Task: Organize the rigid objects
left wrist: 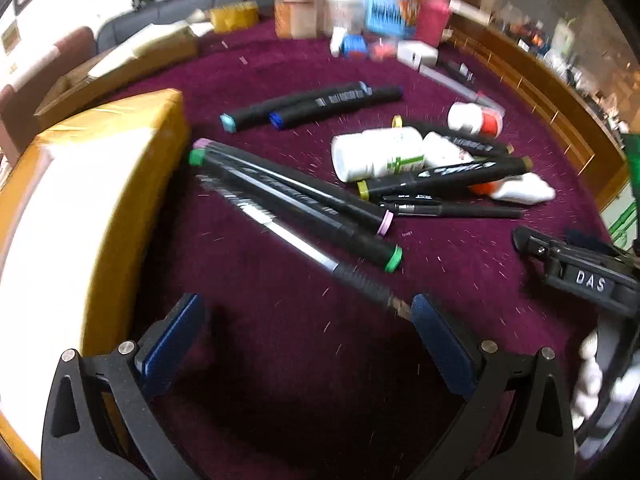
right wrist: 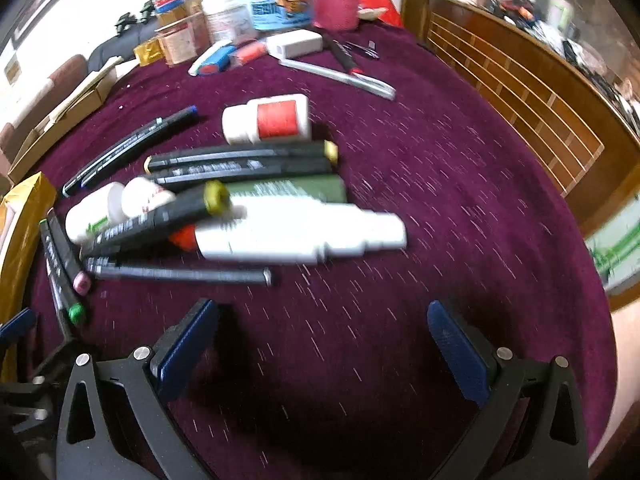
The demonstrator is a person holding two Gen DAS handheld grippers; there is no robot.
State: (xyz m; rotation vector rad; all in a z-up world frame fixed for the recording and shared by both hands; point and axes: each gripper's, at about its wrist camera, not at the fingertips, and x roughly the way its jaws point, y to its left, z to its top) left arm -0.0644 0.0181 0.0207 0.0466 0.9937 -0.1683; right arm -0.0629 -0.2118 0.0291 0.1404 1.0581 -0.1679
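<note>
Surface: one maroon cloth [left wrist: 288,360] over the table, flecked with pale lint.

Grippers, two. Left gripper [left wrist: 308,324]: blue-padded fingers spread wide, nothing between them, above bare cloth at 6 o'clock of its view. Right gripper [right wrist: 322,324]: likewise wide and empty; its black body also shows at 4 o'clock in the left view, lettered "DAS".

Markers, black-barrelled, seven counted in the left view: two parallel with blue caps [left wrist: 312,106] at 12 o'clock; one green-capped marker [left wrist: 296,208] and one pink-capped marker [left wrist: 292,184] side by side at centre; three more in the heap at 2 o'clock, one olive-capped [left wrist: 444,178].

Pens: one silver-barrelled pen [left wrist: 304,246] just beside the green-capped marker, its tip close to the left gripper's right finger; thin black pens [left wrist: 452,206] below the heap, count unclear.

Bottles, four white ones counted in the right view: green-labelled bottle [right wrist: 90,216], red-labelled bottle [right wrist: 266,118], a small one between markers, a long blurred one [right wrist: 300,234] with an orange end.

Yellow-taped box [left wrist: 80,216]: large at 9 o'clock in the left view, only a sliver in the right.

Right view alone: wooden slatted chair back [right wrist: 516,96] at 2 o'clock.

Far clutter at 12 o'clock, tubs and cartons, blurred in both.
</note>
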